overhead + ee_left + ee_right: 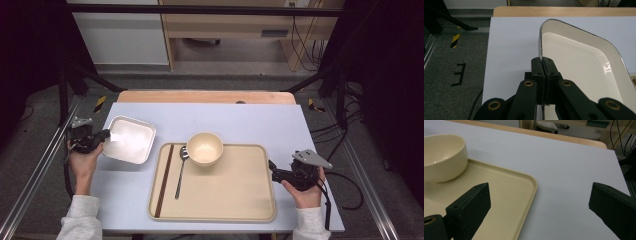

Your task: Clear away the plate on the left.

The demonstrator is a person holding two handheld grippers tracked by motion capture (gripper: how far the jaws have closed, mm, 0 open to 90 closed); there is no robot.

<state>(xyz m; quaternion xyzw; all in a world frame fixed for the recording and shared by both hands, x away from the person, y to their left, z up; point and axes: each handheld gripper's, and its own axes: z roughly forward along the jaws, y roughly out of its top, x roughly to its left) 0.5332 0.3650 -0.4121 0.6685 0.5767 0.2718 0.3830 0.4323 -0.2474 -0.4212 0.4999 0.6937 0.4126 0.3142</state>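
A white square dish with a thin dark rim is at the left of the table, tilted up on its left side. My left gripper is shut on that rim; in the left gripper view the jaws pinch the dish edge at the left gripper tips. A beige tray lies in the middle, carrying a cream bowl, a spoon and dark chopsticks. My right gripper stands open at the tray's right edge; in the right gripper view the right gripper straddles the tray corner, the bowl farther off.
The pale blue tabletop has a wooden strip along its far edge. Metal frame rails run along both sides of the table. Cables lie on the floor at the right.
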